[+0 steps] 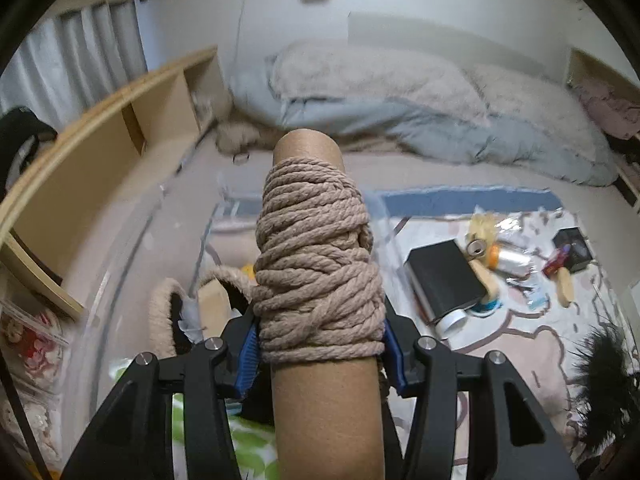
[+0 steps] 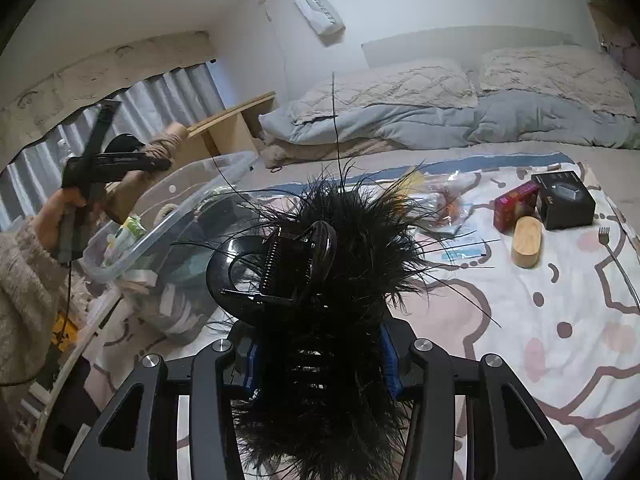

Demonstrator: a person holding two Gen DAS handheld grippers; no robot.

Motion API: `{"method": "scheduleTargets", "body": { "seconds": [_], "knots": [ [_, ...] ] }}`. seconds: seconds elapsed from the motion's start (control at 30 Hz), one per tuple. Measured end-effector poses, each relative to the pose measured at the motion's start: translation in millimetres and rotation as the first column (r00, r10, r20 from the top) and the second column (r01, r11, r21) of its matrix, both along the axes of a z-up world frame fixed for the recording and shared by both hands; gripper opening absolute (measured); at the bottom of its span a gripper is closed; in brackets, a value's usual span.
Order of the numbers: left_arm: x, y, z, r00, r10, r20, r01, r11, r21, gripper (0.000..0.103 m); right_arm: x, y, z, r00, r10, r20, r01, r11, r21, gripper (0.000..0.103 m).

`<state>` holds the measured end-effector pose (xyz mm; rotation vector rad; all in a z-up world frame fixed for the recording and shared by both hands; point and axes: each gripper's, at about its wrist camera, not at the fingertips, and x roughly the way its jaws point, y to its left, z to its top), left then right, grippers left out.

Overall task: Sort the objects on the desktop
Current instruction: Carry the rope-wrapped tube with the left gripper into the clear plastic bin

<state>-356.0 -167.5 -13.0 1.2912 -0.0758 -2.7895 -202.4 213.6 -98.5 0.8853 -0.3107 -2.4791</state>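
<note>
Left gripper (image 1: pixel 320 344): fingers clamped on a cardboard tube wound with beige rope (image 1: pixel 316 264), tube standing up out of the grip, carried in the air over the clear plastic bin (image 1: pixel 120 280).
Right gripper (image 2: pixel 320 352): fingers clamped on a black feather hair clip (image 2: pixel 320 256), spring and claw visible on top, held just right of the bin.
Bin, left wrist view: already holds a fluffy slipper-like thing (image 1: pixel 168 312) and a yellow bit; contents partly hidden by the tube.
Bin, right wrist view: a green-and-white pack (image 2: pixel 128 232) and pale flat pieces lie inside; so some sorting looks done.
In hand: two items lifted, neither yet set down.
Left on the bed cover, left wrist view: black box (image 1: pixel 444 280), white tub lid (image 1: pixel 452 322), crinkled clear wrappers (image 1: pixel 512 256).
Left on the bed cover, right wrist view: wooden oval case (image 2: pixel 528 246), red box (image 2: pixel 516 206), black mouse box (image 2: pixel 564 200), small fork-like tool (image 2: pixel 612 248).
Far: pillows and grey duvet (image 2: pixel 440 120), not part of the sort.
Judgement: roughly midway; a fair pile is still to move.
</note>
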Motion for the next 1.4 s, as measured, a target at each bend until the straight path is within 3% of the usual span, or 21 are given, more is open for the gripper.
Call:
{"method": "scheduleTargets", "body": {
  "seconds": [0.3,0.4,0.47,0.6,0.8,0.87,1.0,1.13,1.23,1.4],
  "knots": [
    [-55,9,-52,0.982,0.002,0.190,0.007,0.999,-0.042,0.053,-12,6,-14,0.999,-0.017,0.044,0.017,1.000,0.005,0.047],
    [-60,9,-54,0.982,0.031,0.188,-0.019,0.998,-0.065,0.072,-15,6,-19,0.998,-0.017,0.060,0.017,1.000,0.007,0.047],
    [-58,3,-47,0.986,0.043,0.160,-0.039,0.999,-0.031,0.081,-14,6,-19,0.998,-0.014,0.059,0.013,1.000,0.010,0.047],
    [-54,-12,-36,0.988,0.065,0.144,-0.070,0.997,0.030,0.081,-12,5,-19,0.998,-0.008,0.057,0.008,1.000,0.003,0.047],
    [-46,-27,-32,0.986,0.092,0.140,-0.100,0.993,0.056,0.080,-13,5,-18,0.998,-0.008,0.059,0.008,1.000,-0.002,0.047],
    [-42,-37,-26,0.988,0.107,0.110,-0.118,0.988,0.100,0.070,-14,6,-18,0.998,-0.008,0.060,0.008,1.000,-0.005,0.047],
    [-32,-60,-9,0.984,0.177,0.032,-0.180,0.973,0.144,0.069,-17,7,-20,0.998,-0.007,0.068,0.007,1.000,-0.007,0.047],
    [-39,-79,-19,0.958,0.268,0.099,-0.277,0.956,0.093,0.069,-18,4,-23,0.997,-0.001,0.077,0.001,1.000,0.000,0.047],
    [-50,-79,-41,0.943,0.272,0.189,-0.290,0.955,0.070,0.069,-19,2,-24,0.997,0.005,0.080,-0.006,1.000,0.005,0.047],
    [-57,-63,-43,0.956,0.233,0.180,-0.247,0.967,0.061,0.067,-19,0,-27,0.996,0.006,0.088,-0.007,1.000,0.016,0.047]
  ]
}}
